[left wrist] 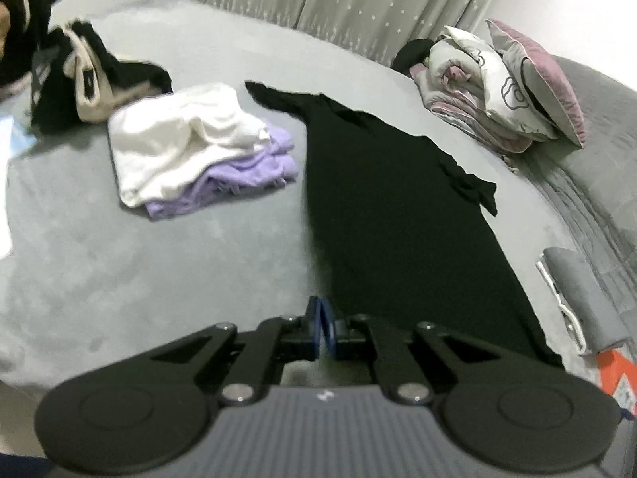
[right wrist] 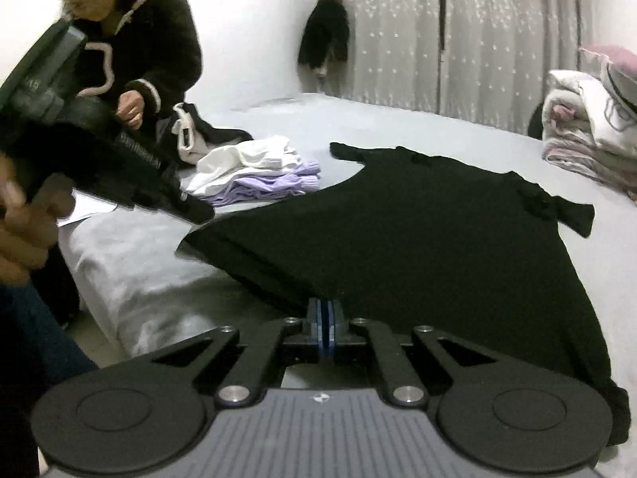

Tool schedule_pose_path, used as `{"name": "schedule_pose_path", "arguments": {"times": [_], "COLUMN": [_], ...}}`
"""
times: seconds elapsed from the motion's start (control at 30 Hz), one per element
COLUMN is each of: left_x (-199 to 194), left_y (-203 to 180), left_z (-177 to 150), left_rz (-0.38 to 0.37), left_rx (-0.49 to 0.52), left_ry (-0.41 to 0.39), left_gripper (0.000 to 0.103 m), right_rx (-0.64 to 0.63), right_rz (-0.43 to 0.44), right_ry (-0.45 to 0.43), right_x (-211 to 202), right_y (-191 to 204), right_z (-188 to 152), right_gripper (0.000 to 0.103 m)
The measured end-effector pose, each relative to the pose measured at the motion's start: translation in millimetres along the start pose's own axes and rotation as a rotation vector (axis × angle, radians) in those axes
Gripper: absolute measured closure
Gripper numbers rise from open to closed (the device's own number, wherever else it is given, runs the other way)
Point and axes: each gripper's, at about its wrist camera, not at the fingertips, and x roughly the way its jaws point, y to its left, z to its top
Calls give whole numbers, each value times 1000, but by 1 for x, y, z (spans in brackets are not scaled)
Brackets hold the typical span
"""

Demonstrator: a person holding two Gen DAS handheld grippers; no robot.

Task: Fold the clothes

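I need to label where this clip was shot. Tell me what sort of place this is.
Most likely a bedroom at home. The black garment lies spread on a wide grey bed, folded bedding and a pink pillow are stacked at one end, and patterned curtains hang behind.

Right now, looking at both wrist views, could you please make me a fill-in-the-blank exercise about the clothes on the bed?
1. The garment spread flat on the bed is ____ in colour.
2. In the folded pile, the white garment lies ____ the purple one.
3. The right gripper is shut on that garment's near ____.

Missing words: black; on top of; edge
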Motion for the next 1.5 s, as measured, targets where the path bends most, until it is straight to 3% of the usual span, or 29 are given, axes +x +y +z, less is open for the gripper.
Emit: {"name": "schedule_pose_path", "arguments": {"times": [0.13,0.27,0.3,0.4,0.47,0.53,0.7,0.8,0.93,1.23,1.4,1.5], "left_x": [4,13,15,20,22,23,33,36,35,31,34,39], "left_y": [2,8,9,13,15,16,23,31,35,42,42,39], "left_z": [-1,-3,-3,-1,1,3,5,6,9,16,16,14], "left_rz": [20,-8,-10,-6,-15,-13,-27,-40,-24,-24,-17,-10], "left_rx": [11,-4,-9,-37,-56,-53,-79,-106,-111,-135,-130,-112], "left_ry": [25,61,66,77,79,74,103,113,98,76,79,89], "left_gripper": [100,99,99,98,93,86,84,81,81,81,81,73], "right_rx": [16,28,31,20,-9,-47,-147,-155,-117,32,44,66], "right_rz": [-4,-23,-29,-34,-33,-20,7,11,21,167,193,203], "right_ry": [106,62,47,45,28,1,-52,-8,27,-43,-3,30], "right_x": [20,11,9,9,10,13,35,62,79,54,68,81], "right_y": [1,-1,-1,3,12,25,63,72,77,85,96,94], "right_z": [-15,-11,-9,-9,-7,-3,13,15,14,24,18,9], "right_gripper": [97,96,93,65,63,63,63,66,96,96,96,96]}}
